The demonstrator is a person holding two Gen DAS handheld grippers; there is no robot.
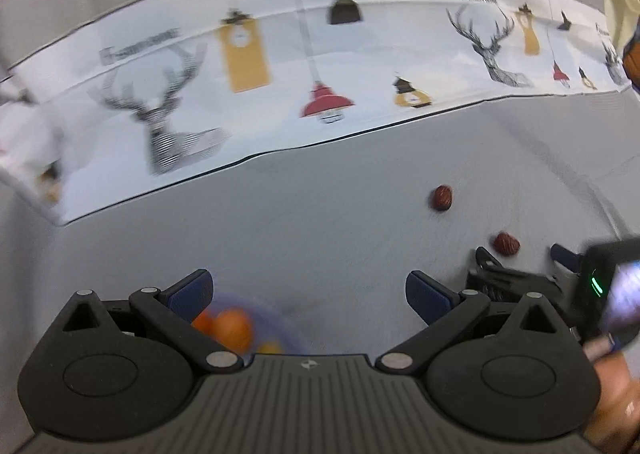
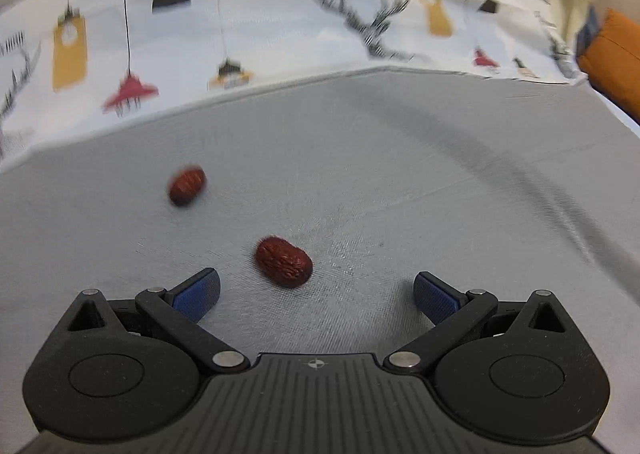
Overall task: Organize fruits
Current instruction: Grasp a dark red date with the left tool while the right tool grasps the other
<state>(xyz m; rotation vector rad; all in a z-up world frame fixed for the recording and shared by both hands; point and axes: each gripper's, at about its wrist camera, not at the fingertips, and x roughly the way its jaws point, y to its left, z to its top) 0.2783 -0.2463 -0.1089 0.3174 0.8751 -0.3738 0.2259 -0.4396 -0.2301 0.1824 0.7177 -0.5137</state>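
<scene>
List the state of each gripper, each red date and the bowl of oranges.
left gripper: open, empty.
right gripper: open, empty, just short of the near date.
near date: loose on the grey cloth.
far date: loose on the cloth, blurred.
bowl: holds oranges, blurred.

Both grippers match — black ribbed bodies, round housings, silver pivot screws, blue textured pads. One shows a green light; bare skin below.
</scene>
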